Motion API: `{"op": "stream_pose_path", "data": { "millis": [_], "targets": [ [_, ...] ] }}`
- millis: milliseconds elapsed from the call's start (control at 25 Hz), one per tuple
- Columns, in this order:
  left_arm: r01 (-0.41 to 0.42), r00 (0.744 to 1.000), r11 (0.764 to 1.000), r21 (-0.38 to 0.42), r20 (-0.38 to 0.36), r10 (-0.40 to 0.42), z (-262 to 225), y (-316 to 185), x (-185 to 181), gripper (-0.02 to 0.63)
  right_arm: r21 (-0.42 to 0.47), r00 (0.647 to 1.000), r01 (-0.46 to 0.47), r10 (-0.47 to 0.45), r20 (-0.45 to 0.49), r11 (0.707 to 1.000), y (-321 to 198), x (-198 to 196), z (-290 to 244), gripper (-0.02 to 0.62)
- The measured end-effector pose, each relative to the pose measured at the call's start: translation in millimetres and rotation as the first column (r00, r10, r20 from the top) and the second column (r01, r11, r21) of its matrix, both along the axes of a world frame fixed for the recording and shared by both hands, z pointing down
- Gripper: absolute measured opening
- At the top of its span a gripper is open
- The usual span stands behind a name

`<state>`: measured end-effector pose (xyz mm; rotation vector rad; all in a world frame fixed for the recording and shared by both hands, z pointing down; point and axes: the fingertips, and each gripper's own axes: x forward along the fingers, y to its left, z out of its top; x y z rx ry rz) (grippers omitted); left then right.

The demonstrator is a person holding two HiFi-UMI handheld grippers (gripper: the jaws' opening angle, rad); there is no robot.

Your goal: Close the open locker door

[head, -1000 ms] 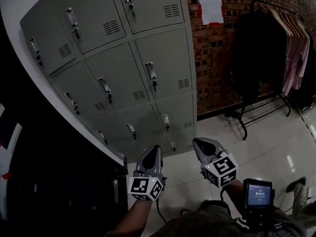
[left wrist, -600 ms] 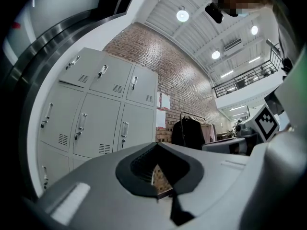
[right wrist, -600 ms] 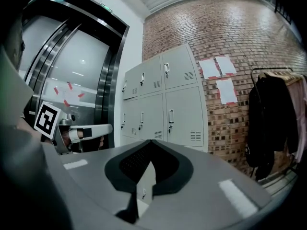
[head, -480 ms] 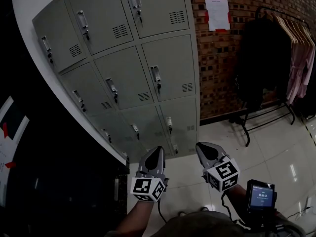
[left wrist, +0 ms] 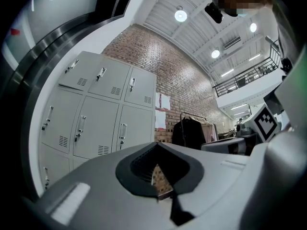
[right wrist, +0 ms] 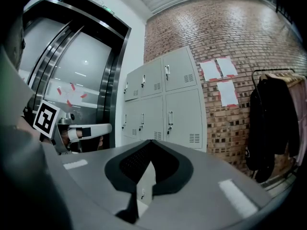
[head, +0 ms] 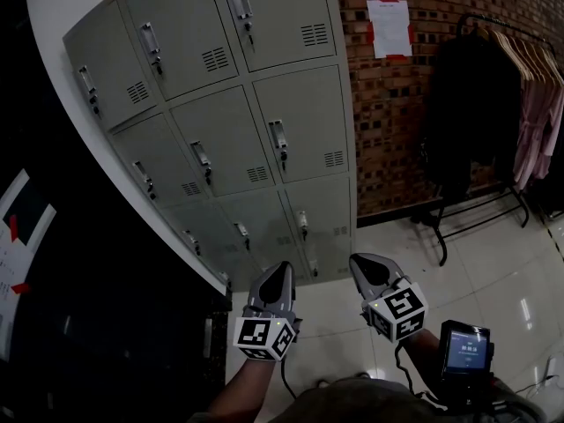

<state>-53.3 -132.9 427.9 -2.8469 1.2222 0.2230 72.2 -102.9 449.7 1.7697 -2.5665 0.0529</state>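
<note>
The grey locker bank (head: pixel 291 122) stands against the brick wall, three columns wide, and every door I can see lies flush with its front. It also shows in the left gripper view as the locker bank (left wrist: pixel 100 114) and in the right gripper view as the locker bank (right wrist: pixel 163 104). My left gripper (head: pixel 280 268) and right gripper (head: pixel 359 261) hover side by side low in the head view, well short of the lockers. Both are shut with nothing between the jaws, as the left gripper (left wrist: pixel 156 147) and right gripper (right wrist: pixel 151 145) show in their own views.
A clothes rack (head: pixel 480 104) with dark coats and pink garments (head: pixel 536 104) stands right of the lockers. Paper sheets (head: pixel 390 25) are taped to the brick wall. A small screen device (head: pixel 463 349) sits by my right arm. A white wall edge (head: pixel 62 77) borders the lockers' left side.
The head view has tipped up and shifted, so the lockers sit a little lower and further right in the picture. Both grippers stay side by side and shut.
</note>
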Motion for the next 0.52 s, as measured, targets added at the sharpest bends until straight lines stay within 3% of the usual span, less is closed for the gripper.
{"op": "stream_pose_path", "data": {
  "millis": [520],
  "targets": [
    [0.000, 1.000, 1.000, 0.002, 0.009, 0.000, -0.3, 9.6, 9.6, 0.001, 0.005, 1.000, 0.004, -0.004, 0.002, 1.000, 6.1, 9.2, -0.5, 0.006]
  ]
}}
